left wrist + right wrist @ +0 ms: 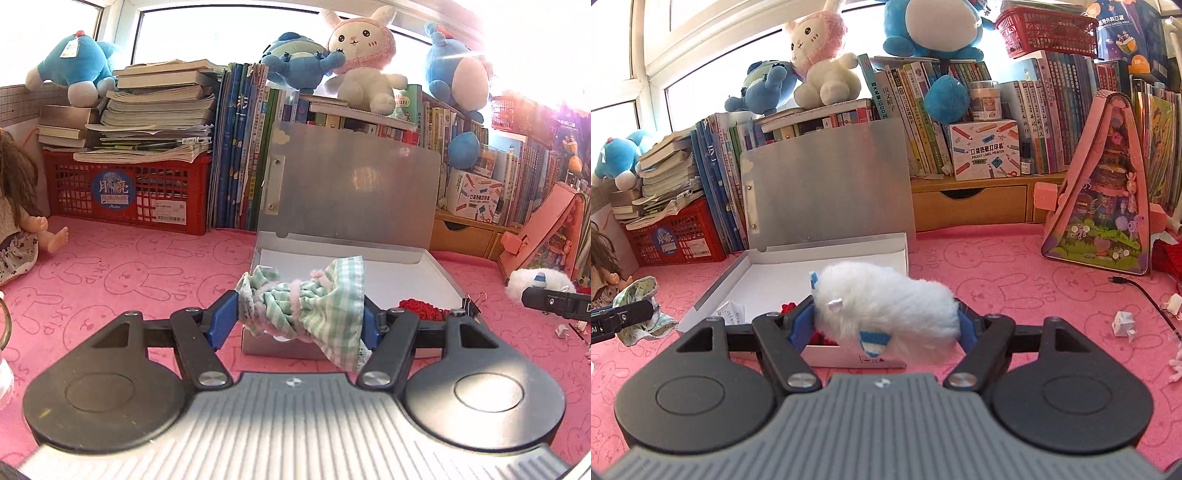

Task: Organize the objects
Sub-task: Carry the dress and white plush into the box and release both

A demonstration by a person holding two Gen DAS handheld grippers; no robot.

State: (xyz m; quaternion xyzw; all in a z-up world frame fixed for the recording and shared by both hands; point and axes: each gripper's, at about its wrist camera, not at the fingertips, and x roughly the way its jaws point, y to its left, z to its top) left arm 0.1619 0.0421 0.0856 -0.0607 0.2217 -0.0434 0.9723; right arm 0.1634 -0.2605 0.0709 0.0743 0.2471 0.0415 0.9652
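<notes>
Two grippers, both loaded, both near the open box.

Left wrist view: left gripper (pixel 301 314) clamped on a bunched green checked doll dress (pixel 314 299), blue pads pressing both ends, skirt hem drooping past the right pad. It hangs over the near edge of the white box (pixel 436 280), whose grey lid (pixel 354 192) stands up against the books. Red knitted item (pixel 423 308) lies inside the box at the near right. Readable: "Moon" on the round sticker of the red crate (pixel 125 192); "SKIP" with bunnies on the pink mat (pixel 122 266). Risk: the loose hem snags the box wall or the dress slides out, since the grip is on soft folds.

Right wrist view: right gripper (pixel 886 321) clamped on a white fluffy toy (pixel 886 299) with blue trim, above the box's near edge. Other gripper with the dress shows at far left. Readable: "POCKET LABEL PRINTER" on the carton (pixel 984 151). Risk: fur compresses and slips; both grippers crowd the same opening and could bump, or knock the propped lid shut.
</notes>
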